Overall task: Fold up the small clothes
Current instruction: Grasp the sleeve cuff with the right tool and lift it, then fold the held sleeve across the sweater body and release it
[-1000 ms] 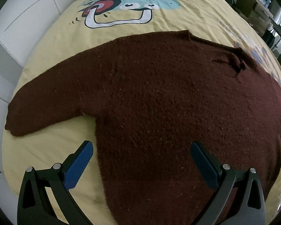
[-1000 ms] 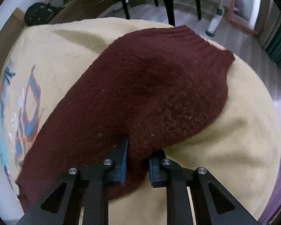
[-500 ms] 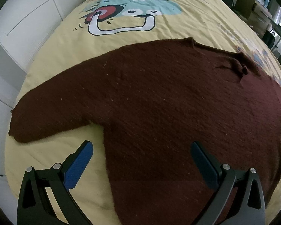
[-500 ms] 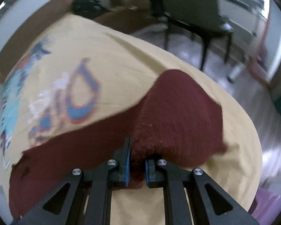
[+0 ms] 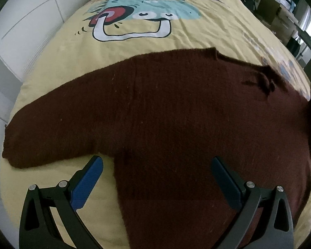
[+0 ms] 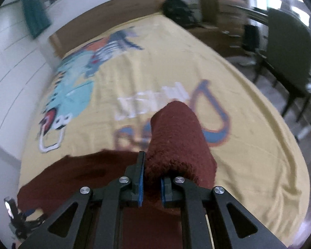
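White lettering on the yellow bedspread (image 6: 134, 78) is too blurred to read; no other text.

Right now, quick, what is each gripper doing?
Left gripper: open, holding nothing, above the sweater.
Right gripper: closed on the sweater's sleeve, lifted off the bed.
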Available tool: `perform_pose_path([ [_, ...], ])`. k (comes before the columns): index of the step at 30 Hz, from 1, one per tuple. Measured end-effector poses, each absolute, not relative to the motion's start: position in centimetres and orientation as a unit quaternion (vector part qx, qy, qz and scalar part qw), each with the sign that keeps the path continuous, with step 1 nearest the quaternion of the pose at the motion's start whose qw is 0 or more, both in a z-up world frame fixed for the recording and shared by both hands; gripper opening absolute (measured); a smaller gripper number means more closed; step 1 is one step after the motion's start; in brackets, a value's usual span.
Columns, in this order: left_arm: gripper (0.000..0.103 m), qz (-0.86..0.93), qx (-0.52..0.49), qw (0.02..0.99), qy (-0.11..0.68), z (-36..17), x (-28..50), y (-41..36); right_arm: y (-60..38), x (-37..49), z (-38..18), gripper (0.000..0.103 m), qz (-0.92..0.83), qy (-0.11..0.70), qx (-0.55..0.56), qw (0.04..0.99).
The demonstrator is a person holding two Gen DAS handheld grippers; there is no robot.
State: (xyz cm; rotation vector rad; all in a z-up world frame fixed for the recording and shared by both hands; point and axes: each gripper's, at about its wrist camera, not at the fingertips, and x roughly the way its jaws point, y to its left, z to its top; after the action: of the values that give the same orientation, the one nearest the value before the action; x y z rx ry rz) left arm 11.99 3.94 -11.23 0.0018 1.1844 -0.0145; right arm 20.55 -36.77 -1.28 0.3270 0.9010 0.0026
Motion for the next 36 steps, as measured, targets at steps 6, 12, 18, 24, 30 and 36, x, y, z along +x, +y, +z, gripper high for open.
perform_pose_path([
  [6,0.102,-0.007,-0.003,0.836,0.549,-10.5,12.9,3.9,-29.8,22.5,-2.6,0.012,0.062,0.449,0.147,0.879],
  [12,0.102,0.009,-0.004,0.835,0.551,-10.8,13.4,4.5,-24.8,23.8,-7.9,0.012,0.088,0.501,0.136,0.850],
  [18,0.102,0.016,0.004,0.830,0.558,-11.4,13.5,4.7,-21.0,22.6,-14.2,0.012,0.091,0.564,0.100,0.815],
  [24,0.102,0.019,0.003,0.818,0.574,-12.3,13.4,4.6,-18.7,21.5,-18.2,0.013,0.085,0.597,0.057,0.795],
  [30,0.102,0.015,0.005,0.816,0.578,-12.3,13.2,4.6,-17.5,21.4,-19.3,0.021,0.088,0.607,0.028,0.789],
  [36,0.102,0.018,0.007,0.816,0.578,-12.2,13.0,4.7,-17.7,20.8,-17.9,0.065,0.103,0.608,0.019,0.787],
])
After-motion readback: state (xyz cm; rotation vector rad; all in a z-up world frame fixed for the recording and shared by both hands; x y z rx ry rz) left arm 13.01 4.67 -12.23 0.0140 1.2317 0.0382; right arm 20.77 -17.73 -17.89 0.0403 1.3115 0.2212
